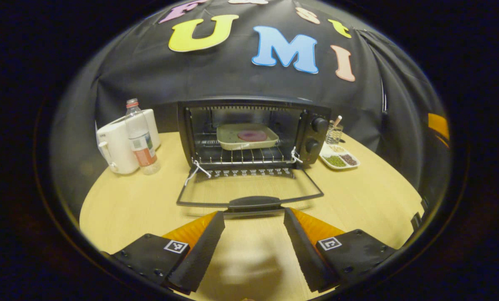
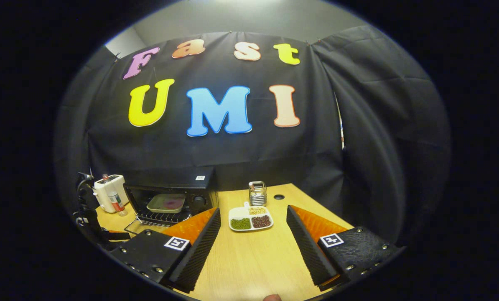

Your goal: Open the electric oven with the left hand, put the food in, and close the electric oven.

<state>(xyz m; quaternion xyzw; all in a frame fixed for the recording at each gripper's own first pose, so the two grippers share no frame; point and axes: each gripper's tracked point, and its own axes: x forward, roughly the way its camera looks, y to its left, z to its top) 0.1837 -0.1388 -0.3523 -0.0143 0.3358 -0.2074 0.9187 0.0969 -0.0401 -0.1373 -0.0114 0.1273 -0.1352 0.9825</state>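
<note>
Wooden table (image 1: 358,196) under left gripper (image 1: 253,217): spread wide, empty.

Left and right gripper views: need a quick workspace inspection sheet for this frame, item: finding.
Surface: light wooden table, round hole near its back edge.
Job's things: oven open, door lowered flat; tray with food on the rack inside.
Clutter: white appliance, bottle, divided dish, mesh holder.
Grippers: left gripper open, just short of the door handle; right gripper open, holding nothing.
Cables: nothing seen.
Surroundings: black cloth wall.
</note>
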